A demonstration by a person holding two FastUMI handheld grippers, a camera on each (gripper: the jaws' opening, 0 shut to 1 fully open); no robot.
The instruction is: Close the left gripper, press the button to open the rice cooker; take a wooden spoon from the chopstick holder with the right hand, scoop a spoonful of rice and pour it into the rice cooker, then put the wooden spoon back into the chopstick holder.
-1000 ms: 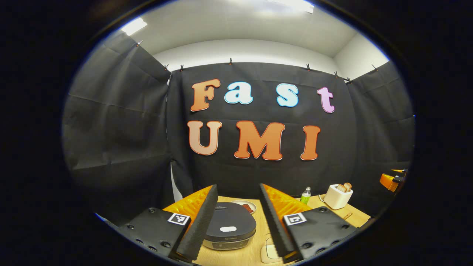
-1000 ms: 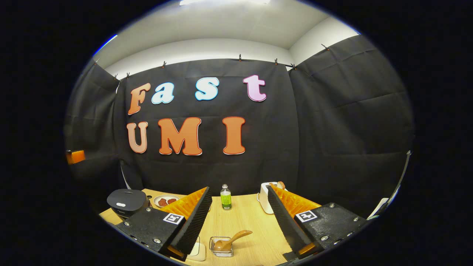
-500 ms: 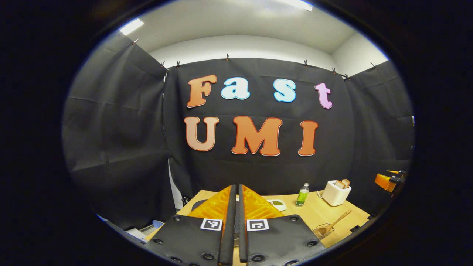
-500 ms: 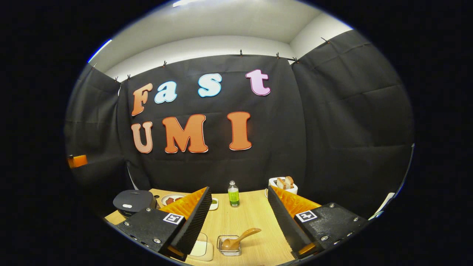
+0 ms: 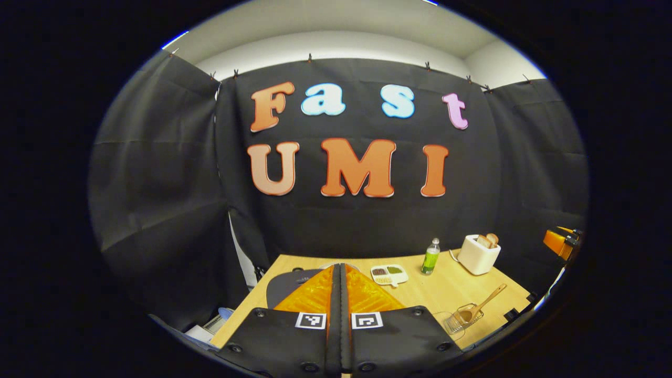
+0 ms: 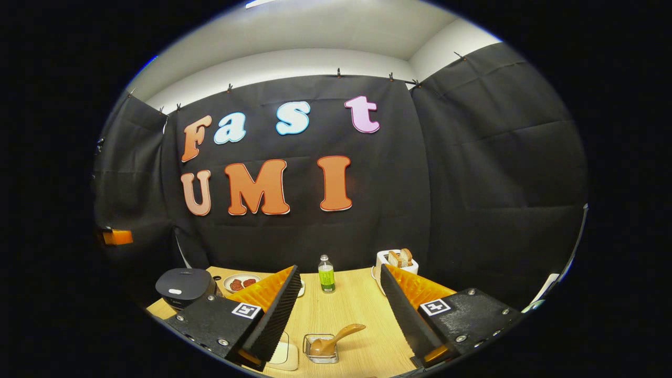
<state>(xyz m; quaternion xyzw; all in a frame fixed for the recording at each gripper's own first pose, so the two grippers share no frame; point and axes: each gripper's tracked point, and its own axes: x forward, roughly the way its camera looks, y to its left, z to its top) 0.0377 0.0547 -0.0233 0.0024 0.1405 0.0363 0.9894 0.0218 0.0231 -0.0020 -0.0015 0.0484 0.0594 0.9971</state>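
In the left gripper view, my left gripper [image 5: 340,286] is shut, its fingers pressed together with nothing between them. The dark rice cooker [image 5: 283,287] sits just behind and left of those fingers, mostly hidden by them. In the right gripper view the rice cooker [image 6: 184,286] stands at the table's left end with its lid down. The wooden spoon [image 6: 336,338] leans in a small clear holder [image 6: 320,353] on the table, below and between my right gripper's [image 6: 339,272] open, empty fingers. The same wooden spoon [image 5: 480,307] lies at the lower right of the left gripper view.
A green bottle [image 6: 326,274] and a white toaster [image 6: 396,261] with bread stand at the back of the wooden table [image 6: 362,310]. A plate of red food [image 6: 239,283] sits beside the cooker. A white squarish dish [image 6: 286,356] lies left of the holder. A divided tray [image 5: 389,273] is mid-table.
My left gripper has gone from open to shut, and its view has tipped down and swung left, so more table shows and the cooker lies behind its fingers. The right gripper has barely shifted.
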